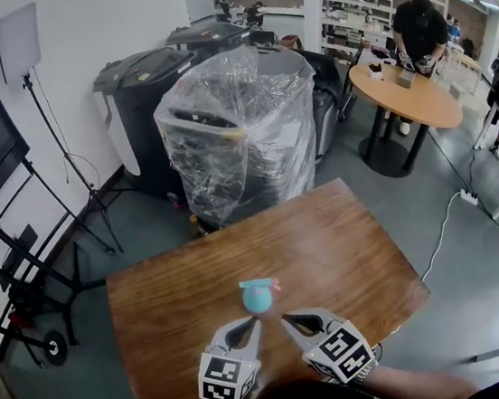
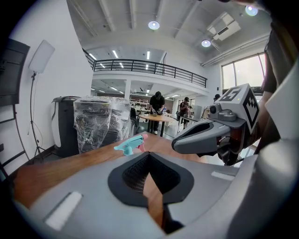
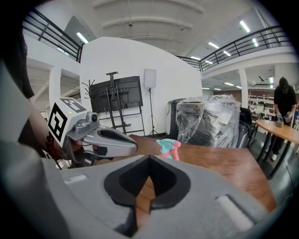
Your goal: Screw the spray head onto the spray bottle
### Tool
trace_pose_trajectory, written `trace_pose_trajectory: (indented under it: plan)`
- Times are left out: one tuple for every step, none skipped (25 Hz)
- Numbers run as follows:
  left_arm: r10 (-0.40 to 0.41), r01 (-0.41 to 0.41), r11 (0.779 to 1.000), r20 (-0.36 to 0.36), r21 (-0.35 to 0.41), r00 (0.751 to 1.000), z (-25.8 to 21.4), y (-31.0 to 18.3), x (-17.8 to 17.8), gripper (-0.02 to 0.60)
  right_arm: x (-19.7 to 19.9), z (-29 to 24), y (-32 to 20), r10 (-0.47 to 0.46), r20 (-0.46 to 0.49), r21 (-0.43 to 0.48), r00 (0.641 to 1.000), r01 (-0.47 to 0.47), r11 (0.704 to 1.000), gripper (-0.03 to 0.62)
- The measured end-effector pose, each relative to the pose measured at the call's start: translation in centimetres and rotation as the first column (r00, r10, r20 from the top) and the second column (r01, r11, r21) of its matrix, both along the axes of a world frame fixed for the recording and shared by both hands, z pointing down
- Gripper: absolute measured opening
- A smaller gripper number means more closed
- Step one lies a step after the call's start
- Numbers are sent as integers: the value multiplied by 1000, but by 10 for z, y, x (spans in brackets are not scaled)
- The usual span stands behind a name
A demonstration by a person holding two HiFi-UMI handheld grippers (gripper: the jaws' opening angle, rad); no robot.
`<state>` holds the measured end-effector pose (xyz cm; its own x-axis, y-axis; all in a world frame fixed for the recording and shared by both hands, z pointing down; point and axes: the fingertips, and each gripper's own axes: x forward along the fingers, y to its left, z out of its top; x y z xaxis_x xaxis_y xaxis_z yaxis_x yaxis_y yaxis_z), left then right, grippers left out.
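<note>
Both left gripper (image 1: 253,323) and right gripper (image 1: 286,320) are held closed, empty, over a brown rectangular wooden table (image 1: 344,227). A clear-plastic-wrapped dark stack (image 1: 241,131) is seen beyond the table.

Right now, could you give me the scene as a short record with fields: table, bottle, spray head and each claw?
table: brown wood, carries the bottle
spray bottle: pale blue, standing near the person's edge of the table
spray head: teal with a pink trigger, sitting on top of the bottle; how tightly it is screwed cannot be told
left claw: shut, empty, just short of the bottle
right claw: shut, empty, just short of the bottle
</note>
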<state>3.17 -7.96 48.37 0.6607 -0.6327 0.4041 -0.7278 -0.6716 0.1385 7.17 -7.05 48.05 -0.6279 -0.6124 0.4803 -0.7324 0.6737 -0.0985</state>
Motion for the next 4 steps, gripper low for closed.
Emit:
trace_pose_trajectory:
  plan:
    - [-2,2,1000,-1,-1,1000,0,0,0,9,0,0,0,-1,0,0,1000,1,1000,-9]
    - [-4,4,1000,-2,-2,1000,0,-1,-1,9,-1,-1,0,-3,0,0,1000,3,1000,-9]
    - [-5,5,1000,-2,-3,1000,0,-1,-1,9,-1,-1,0,-4,1,0,1000,4,1000,-9]
    - [-6,6,1000,-2,-4,1000,0,-2,-2,9,-2,-2,0,-6,2,0,1000,6,1000,-9]
